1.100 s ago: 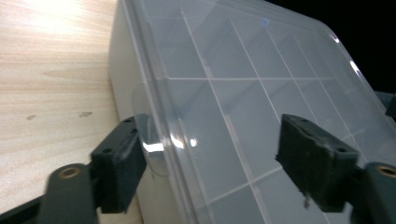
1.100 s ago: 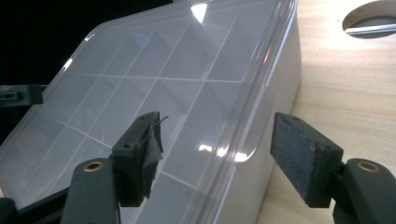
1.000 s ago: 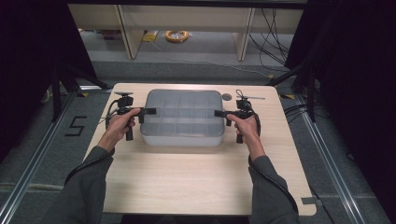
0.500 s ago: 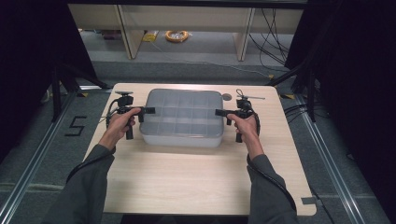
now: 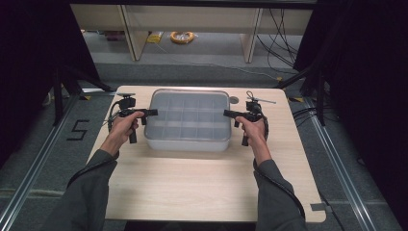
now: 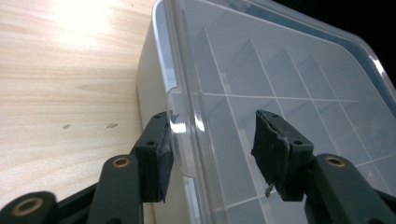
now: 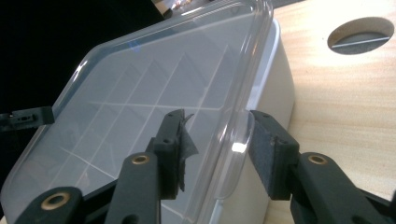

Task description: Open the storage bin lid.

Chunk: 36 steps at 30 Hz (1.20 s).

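High view, box: we see the clear divided box (image 5: 186,119) at the table's (image 5: 192,192) 12 o'clock.
Lid tabs: we straddle both, probably to lift the lid (image 6: 280,84).
Left gripper (image 6: 212,149): spread, at 9 o'clock.
Right gripper (image 7: 217,149): spread, at 3 o'clock.

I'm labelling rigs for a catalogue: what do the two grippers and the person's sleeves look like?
Both the left gripper and right gripper are black, with pistol-style handles, brass-coloured pivot pins and dark, worn jaw pads. A black cable trails from each. The sleeves are grey.
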Tool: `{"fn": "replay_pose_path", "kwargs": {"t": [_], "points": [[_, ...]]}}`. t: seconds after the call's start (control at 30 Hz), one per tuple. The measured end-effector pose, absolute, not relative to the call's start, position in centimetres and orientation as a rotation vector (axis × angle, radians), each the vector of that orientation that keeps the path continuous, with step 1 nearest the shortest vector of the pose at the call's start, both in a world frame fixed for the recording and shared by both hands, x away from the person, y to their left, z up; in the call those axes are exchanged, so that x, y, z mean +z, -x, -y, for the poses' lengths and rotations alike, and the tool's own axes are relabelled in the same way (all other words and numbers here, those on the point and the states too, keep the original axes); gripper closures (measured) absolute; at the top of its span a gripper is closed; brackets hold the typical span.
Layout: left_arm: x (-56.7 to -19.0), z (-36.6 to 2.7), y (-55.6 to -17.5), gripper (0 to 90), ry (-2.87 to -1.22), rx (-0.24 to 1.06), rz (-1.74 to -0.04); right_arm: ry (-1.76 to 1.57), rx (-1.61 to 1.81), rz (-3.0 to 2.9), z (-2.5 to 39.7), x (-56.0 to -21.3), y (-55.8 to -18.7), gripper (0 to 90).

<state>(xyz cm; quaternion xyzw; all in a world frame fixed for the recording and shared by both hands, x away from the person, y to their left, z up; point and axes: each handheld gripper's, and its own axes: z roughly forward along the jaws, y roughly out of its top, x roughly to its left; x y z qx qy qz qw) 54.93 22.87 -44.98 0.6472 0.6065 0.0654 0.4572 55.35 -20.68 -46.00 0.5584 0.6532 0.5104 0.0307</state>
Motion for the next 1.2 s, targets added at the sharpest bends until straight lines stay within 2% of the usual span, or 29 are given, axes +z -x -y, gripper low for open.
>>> {"fn": "replay_pose_path", "kwargs": {"t": [0.33,0.43,0.7,1.2], "points": [[-44.9,-23.2,-54.3,51.9,-1.588,0.171,-1.513,-1.736,1.621,-1.956,21.0,-46.3,-54.8,63.8],[-44.6,-23.1,-54.1,52.5,-1.538,0.152,-1.541,-1.794,1.69,-1.901,21.1,-45.7,-54.4,69.0],[-42.7,-23.6,-53.5,58.0,-1.501,0.2,-1.506,-1.749,1.724,-1.893,21.0,-44.2,-54.1,72.0],[-40.3,-23.6,-52.3,58.1,-1.472,0.213,-1.461,-1.637,1.808,-1.837,21.6,-41.5,-52.5,75.7]]}}
